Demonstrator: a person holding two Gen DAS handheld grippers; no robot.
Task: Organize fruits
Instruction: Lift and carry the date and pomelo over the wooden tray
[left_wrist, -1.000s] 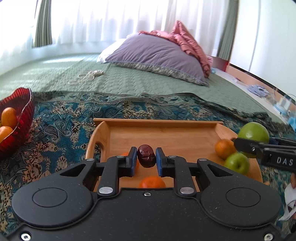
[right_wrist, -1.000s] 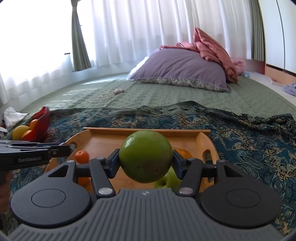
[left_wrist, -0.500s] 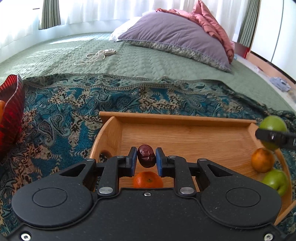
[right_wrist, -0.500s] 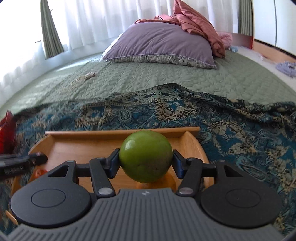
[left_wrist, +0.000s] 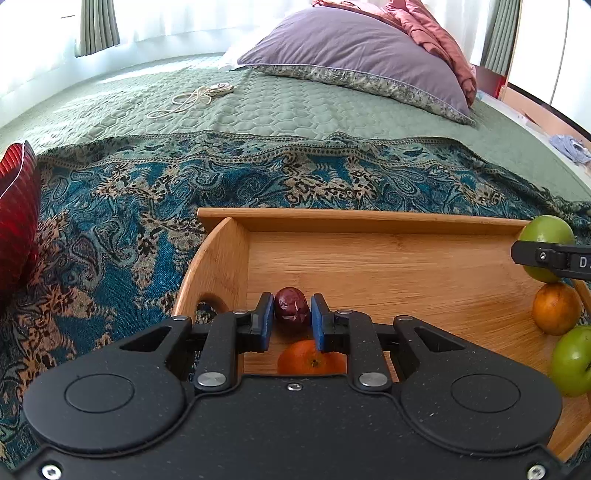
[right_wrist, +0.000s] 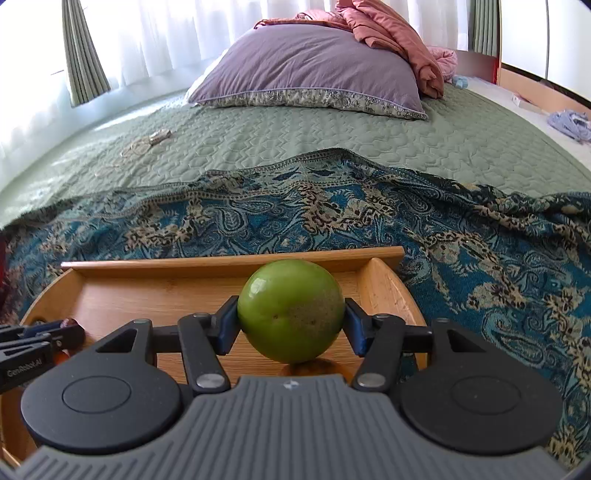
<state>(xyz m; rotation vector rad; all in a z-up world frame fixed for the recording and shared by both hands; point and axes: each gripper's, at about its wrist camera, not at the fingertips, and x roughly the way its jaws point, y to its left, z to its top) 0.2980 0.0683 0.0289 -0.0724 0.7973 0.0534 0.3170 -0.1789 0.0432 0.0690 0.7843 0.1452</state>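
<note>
Both grippers have lowered over the tray (left_wrist: 354, 221); date (left_wrist: 291, 305) held upright.

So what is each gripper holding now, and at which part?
The left gripper pinches a small wrinkled dark-red fruit by its sides. The right gripper clamps a round green apple across its middle.

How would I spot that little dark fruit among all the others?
Find the wooden tray on the blue patterned cloth. At its left end, the left tongs pinch a small wrinkled dark-red fruit above an orange. Every other fruit is smooth, bigger, and green or orange.
</note>
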